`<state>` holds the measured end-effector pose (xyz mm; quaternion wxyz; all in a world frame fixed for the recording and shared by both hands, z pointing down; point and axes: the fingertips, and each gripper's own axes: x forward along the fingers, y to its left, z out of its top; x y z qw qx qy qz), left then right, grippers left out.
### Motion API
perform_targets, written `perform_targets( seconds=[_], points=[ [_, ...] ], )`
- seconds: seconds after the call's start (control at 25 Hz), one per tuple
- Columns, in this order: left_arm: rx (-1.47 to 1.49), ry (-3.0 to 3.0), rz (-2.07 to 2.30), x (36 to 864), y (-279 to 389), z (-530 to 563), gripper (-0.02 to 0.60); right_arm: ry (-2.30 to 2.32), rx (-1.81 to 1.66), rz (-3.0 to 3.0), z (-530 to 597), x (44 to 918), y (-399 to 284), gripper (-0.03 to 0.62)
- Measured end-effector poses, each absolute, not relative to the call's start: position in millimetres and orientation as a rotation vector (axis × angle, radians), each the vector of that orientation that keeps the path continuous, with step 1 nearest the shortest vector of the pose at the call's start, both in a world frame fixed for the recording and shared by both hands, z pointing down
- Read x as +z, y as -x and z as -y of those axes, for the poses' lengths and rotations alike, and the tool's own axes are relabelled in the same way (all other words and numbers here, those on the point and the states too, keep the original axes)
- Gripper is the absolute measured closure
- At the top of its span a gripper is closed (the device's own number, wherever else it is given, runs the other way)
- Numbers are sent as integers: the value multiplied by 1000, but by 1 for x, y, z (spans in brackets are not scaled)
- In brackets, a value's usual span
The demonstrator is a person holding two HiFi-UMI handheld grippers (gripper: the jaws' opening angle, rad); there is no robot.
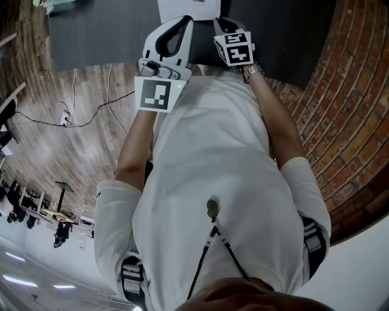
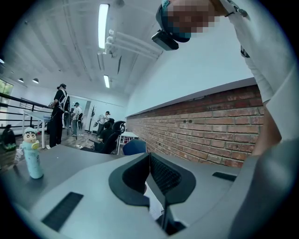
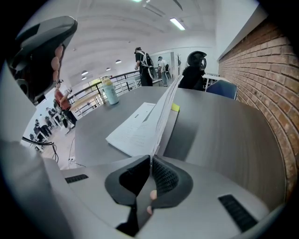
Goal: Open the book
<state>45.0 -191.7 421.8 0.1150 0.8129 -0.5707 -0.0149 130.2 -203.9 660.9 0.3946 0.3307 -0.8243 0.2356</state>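
Note:
The book point(image 3: 136, 129) lies open on the grey table point(image 3: 100, 121), white pages up, with a yellow tab point(image 3: 175, 108) at its far edge. A bundle of leaves stands on edge and runs down into my right gripper point(image 3: 151, 159), which is shut on it; a grey cover panel point(image 3: 186, 128) rises beside it. In the head view the book point(image 1: 188, 7) shows as a white patch at the top, with my right gripper point(image 1: 217, 25) and left gripper point(image 1: 185, 23) both at it. My left gripper point(image 2: 149, 157) points level with its tips together; white paper point(image 2: 152, 201) shows below them.
A pale bottle point(image 2: 33, 158) topped with a cartoon figure stands on the table to the left, also the bottle point(image 3: 110, 92) in the right gripper view. A brick wall point(image 2: 196, 135) runs along the right. Several people stand and sit far behind. Cables point(image 1: 79, 118) lie on the wood floor.

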Motion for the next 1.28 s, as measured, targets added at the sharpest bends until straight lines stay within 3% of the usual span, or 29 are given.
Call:
perform_targets(
  seconds=[1.28],
  points=[
    [-23, -2378, 1699, 419, -108, 213, 558, -871, 646, 2036, 236, 682, -221, 548]
  ],
)
